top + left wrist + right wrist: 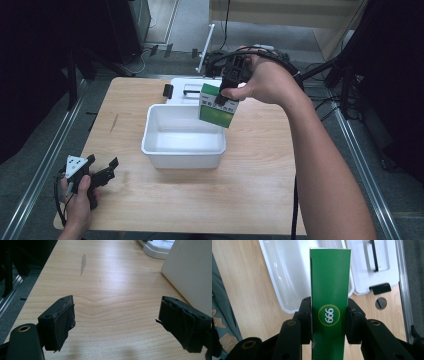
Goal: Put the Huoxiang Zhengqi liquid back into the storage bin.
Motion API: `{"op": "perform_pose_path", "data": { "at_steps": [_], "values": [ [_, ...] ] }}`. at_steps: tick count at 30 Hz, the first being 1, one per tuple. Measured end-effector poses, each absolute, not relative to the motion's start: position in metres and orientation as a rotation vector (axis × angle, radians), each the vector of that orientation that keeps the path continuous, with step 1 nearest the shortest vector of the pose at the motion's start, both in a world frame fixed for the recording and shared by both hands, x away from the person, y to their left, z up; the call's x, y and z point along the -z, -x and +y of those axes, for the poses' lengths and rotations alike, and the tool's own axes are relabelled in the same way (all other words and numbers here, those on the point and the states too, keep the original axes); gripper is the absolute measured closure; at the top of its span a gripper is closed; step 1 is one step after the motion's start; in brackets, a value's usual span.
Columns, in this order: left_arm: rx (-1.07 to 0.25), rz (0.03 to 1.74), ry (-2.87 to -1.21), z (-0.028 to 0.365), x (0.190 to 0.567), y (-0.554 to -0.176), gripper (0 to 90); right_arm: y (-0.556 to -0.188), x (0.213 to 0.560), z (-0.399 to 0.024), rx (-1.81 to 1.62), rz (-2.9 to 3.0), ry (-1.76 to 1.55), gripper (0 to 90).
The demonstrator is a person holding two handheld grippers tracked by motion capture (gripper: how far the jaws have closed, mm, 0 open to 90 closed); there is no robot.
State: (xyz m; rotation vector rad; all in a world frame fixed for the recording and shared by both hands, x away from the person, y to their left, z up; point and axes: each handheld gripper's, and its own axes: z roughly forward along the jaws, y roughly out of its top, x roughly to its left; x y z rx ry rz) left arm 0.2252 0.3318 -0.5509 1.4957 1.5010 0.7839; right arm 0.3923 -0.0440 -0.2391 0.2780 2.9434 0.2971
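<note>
Above the smooth white tub (183, 145), the right gripper (226, 95) clamps a flat green carton (218, 105).

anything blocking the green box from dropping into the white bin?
Nothing visible. The right gripper holds the green box above the far right corner of the white bin, whose inside looks empty. Its lid lies beside it, not over the opening.

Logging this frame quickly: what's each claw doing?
Left claw: open, empty, low over the table.
Right claw: shut on the green box.

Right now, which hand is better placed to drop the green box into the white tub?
Right: the right gripper already clamps the green box above the white tub. The left gripper is open, off by the table's near corner.
</note>
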Motion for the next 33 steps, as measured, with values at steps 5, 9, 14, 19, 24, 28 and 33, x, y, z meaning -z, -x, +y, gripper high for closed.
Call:
{"op": "perform_pose_path", "data": {
  "at_steps": [5, 9, 14, 19, 24, 28, 33],
  "values": [
    [-0.784, 1.500, -1.498, 0.332, 0.551, -0.225, 14.0, -0.392, 0.245, -0.032, -0.304, 2.953, -0.199, 64.4],
    [-0.785, 1.499, -1.492, 0.332, 0.551, -0.225, 14.0, -0.393, 0.252, -0.027, -0.288, 2.974, -0.142, 64.4],
    [-0.786, 1.498, -1.494, 0.332, 0.551, -0.225, 14.0, -0.394, 0.261, -0.023, -0.253, 2.985, -0.133, 64.4],
    [-0.785, 1.496, -1.498, 0.332, 0.551, -0.225, 14.0, -0.396, 0.268, -0.021, -0.261, 2.987, -0.085, 64.4],
    [-0.784, 1.498, -1.497, 0.332, 0.551, -0.225, 14.0, -0.396, 0.276, -0.019, -0.242, 2.991, -0.081, 64.4],
    [-0.785, 1.498, -1.496, 0.332, 0.551, -0.225, 14.0, -0.397, 0.282, -0.020, -0.243, 2.989, -0.048, 64.4],
    [-0.783, 1.498, -1.498, 0.332, 0.551, -0.225, 14.0, -0.398, 0.291, -0.021, -0.246, 2.999, 0.032, 64.4]
  ]
}}
